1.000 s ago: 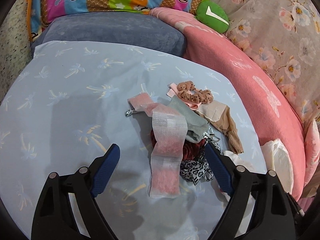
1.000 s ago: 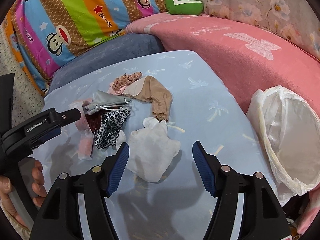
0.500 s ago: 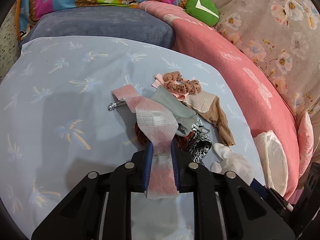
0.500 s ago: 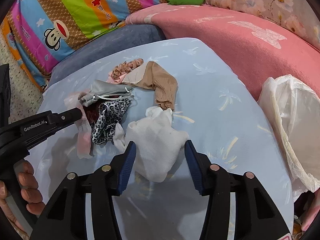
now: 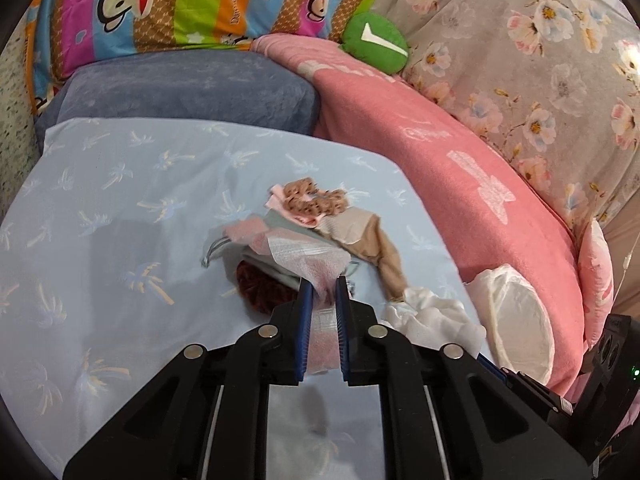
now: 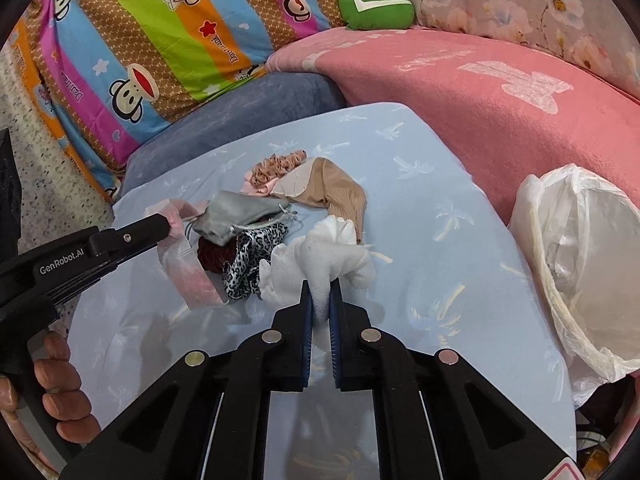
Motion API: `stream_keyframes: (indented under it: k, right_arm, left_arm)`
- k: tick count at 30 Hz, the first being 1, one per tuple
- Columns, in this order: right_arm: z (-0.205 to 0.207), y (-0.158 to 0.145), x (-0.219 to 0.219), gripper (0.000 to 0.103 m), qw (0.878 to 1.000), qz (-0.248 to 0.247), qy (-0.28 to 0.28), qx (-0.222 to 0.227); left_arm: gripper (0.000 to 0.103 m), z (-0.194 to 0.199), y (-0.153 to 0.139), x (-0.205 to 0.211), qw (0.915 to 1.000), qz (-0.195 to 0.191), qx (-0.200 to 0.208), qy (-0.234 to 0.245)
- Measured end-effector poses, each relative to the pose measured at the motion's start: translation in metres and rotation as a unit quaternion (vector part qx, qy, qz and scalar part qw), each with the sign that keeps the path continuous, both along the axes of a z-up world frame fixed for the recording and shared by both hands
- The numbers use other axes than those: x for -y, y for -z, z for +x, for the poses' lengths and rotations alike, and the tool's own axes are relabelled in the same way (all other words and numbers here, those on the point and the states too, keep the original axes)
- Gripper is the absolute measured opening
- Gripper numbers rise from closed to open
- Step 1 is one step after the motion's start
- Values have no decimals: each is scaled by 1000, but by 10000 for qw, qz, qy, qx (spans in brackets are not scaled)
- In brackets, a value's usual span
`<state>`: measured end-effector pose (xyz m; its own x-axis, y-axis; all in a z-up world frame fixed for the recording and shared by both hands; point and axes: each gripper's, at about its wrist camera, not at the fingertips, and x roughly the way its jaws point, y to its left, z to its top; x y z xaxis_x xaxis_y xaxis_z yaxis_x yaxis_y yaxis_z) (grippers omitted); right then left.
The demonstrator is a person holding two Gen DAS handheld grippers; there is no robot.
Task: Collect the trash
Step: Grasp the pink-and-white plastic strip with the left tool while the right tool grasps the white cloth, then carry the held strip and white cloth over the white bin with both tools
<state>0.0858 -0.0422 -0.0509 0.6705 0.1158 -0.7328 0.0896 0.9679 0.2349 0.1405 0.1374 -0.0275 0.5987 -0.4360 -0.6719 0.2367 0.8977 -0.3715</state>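
Trash lies heaped mid-sheet [image 6: 420, 184]. The left gripper [image 5: 321, 286], jaws just closed, pinches the pink strip [image 5: 308, 258]; the right gripper [image 6: 320, 290], jaws also just closed, pinches the white wad [image 6: 332, 256]. Beside them lie a grey pouch [image 6: 236, 212], a leopard scrap [image 6: 248, 264] and a tan sock [image 6: 340, 192]. A bag [image 6: 580, 272] gapes to the right.

surface: pale blue palm-print sheet [image 5: 120, 208] | 12 o'clock: grey-blue velvety cushion [image 5: 180, 92], striped cartoon-monkey pillow [image 6: 160, 40] | 2 o'clock: pink fleece blanket [image 6: 500, 100], floral fabric [image 5: 540, 60]
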Motion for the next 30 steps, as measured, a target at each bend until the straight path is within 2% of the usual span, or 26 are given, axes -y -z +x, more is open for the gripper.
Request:
stream_keyframes:
  k: [9, 17, 30]
  right_arm:
    - [-23, -44, 31, 7, 9984, 73, 254, 499]
    - [-48, -76, 76, 7, 9939, 70, 674, 874]
    - [-90, -101, 159, 7, 9830, 38, 1414, 1173]
  left_arm:
    - [12, -18, -43, 37, 9981, -42, 457, 402]
    - [12, -34, -75, 83, 9925, -14, 837, 896]
    - [12, -55, -93, 164, 9796, 30, 1096, 1682]
